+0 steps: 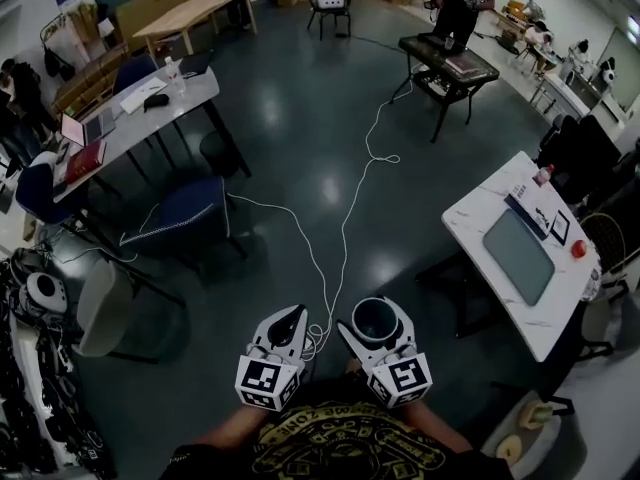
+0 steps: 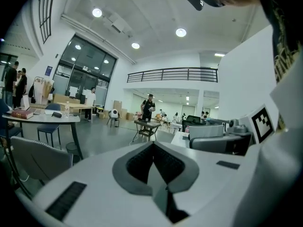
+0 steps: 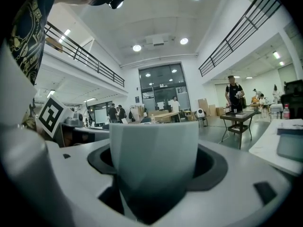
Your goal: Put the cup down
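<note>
A pale grey faceted cup [image 1: 376,324] stands upright between the jaws of my right gripper [image 1: 378,306], low in the head view, over the dark floor. The right gripper view shows the cup [image 3: 154,145] filling the middle, with the right gripper [image 3: 155,159] shut on its sides. My left gripper [image 1: 296,314] hangs just left of it, with its jaws shut and nothing between them. In the left gripper view, the left gripper [image 2: 152,144] shows its two dark pads meeting at the tip.
A white table [image 1: 470,230] at the right carries a grey mat [image 1: 518,256], a red object [image 1: 578,249] and a bottle [image 1: 543,175]. A blue chair [image 1: 185,213], a grey table [image 1: 195,90] and a grey chair [image 1: 100,308] stand left. A white cable [image 1: 345,218] crosses the floor towards a black cart [image 1: 447,65].
</note>
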`<state>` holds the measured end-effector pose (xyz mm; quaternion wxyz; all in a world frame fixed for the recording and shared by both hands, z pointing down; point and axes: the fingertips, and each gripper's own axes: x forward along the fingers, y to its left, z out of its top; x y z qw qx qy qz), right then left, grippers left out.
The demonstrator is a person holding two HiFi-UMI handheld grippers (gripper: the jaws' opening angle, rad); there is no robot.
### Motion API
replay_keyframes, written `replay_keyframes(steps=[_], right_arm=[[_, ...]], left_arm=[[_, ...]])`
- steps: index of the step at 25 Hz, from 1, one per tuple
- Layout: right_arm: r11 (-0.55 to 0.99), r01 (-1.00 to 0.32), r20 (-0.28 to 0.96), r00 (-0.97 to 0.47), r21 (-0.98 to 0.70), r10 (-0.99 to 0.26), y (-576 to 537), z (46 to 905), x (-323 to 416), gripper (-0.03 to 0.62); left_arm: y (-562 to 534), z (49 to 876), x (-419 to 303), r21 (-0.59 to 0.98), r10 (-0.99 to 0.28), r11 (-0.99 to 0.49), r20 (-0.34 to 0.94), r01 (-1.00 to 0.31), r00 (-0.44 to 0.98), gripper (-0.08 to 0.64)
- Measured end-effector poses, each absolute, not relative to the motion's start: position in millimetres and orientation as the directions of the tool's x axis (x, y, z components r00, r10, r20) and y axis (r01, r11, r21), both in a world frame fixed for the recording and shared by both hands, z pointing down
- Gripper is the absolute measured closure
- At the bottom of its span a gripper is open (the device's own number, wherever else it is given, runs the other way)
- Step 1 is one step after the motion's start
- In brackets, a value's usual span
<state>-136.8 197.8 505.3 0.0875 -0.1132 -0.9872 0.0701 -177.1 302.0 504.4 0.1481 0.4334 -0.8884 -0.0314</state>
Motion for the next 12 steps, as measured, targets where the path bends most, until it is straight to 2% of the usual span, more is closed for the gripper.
replay_keyframes(steps=[12], right_arm=[[0.989,0.083,0.13,-0.987,-0.126,0.1,99,502,-99,0.21]], left_arm=[[192,507,-152,0.181,-0.861,0.499,0.216,-0.848,-0.46,0.549]])
